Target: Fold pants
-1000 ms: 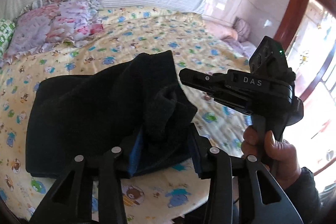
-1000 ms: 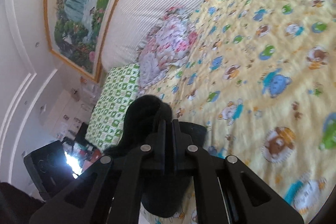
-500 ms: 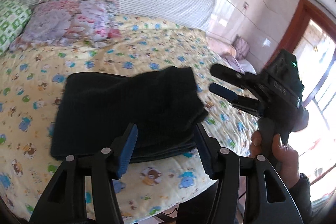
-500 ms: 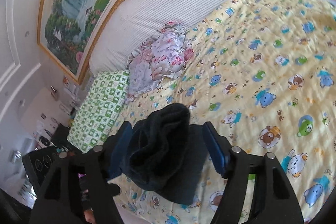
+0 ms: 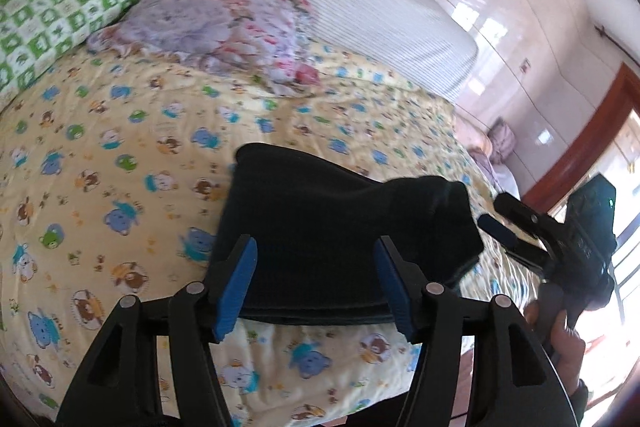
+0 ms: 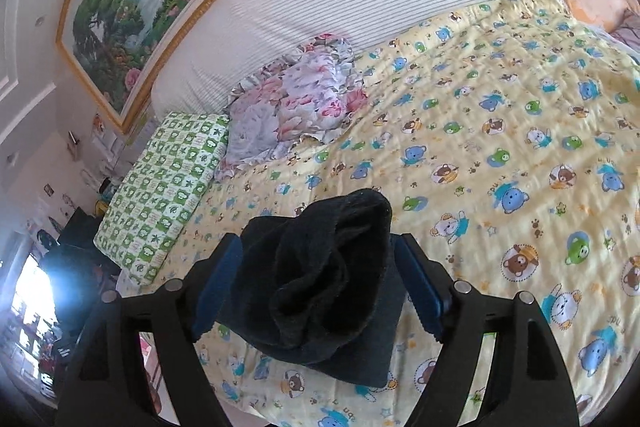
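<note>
Pants (image 5: 332,239): folded dark bundle straight ahead of my left gripper (image 5: 316,287), long axis crosswise; bunched end nearer my right gripper (image 6: 316,295). Both grippers' fingers apart, empty.

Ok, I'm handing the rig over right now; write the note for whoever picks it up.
Left gripper: open, holding nothing, fingers either side of the pants' near edge.
Right gripper: open, holding nothing, at the bunched end.
Pants: dark, folded into a compact stack near the front edge of the bed.
Done: main folds are in.
Left: one end sits humped and puckered on top; probably flatten it and square the stack.
</note>
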`<state>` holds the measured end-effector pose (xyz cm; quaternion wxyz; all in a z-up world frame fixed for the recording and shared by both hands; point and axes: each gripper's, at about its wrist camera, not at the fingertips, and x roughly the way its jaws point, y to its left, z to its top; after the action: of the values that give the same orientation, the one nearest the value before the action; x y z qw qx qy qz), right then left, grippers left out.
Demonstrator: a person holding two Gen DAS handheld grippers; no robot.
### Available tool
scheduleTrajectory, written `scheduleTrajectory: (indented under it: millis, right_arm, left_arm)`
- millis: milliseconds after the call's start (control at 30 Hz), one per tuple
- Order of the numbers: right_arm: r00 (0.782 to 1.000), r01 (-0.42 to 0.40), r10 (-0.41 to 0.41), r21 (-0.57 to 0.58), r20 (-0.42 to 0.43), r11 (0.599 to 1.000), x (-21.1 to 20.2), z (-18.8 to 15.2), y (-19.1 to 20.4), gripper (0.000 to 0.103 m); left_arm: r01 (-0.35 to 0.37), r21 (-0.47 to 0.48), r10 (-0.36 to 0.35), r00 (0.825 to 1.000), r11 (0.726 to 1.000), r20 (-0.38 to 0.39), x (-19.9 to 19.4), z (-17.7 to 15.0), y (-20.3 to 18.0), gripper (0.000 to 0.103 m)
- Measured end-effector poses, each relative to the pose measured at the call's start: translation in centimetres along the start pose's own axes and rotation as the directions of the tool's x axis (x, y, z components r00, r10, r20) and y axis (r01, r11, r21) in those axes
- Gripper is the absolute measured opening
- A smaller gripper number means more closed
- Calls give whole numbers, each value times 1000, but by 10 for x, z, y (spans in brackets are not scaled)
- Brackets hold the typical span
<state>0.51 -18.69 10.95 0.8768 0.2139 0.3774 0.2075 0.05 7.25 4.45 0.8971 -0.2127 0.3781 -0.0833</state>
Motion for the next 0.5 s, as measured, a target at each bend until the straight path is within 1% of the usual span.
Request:
scheduleTrajectory:
  millis: [200,267,333,500]
  right_arm:
    - [998,54,-54,-12,-24,998,9,-4,8,82]
    - [997,74,-74,-12,-25,997,13,-5,9,82]
    - [995,92,-92,-11,-34,996,17,-6,10,86]
    - [990,132,-130,18,-55,991,28,-12,-2,86]
  left_arm:
    - [-14,-55,13,1000,998,-19,4,3,24,64]
    - [-15,-70,13,1000,997,-24,6,4,30,66]
    - [-16,-77,13,999,997,-41,10,5,35,67]
    - [-11,-94,4,997,996,-75,24,9,45,68]
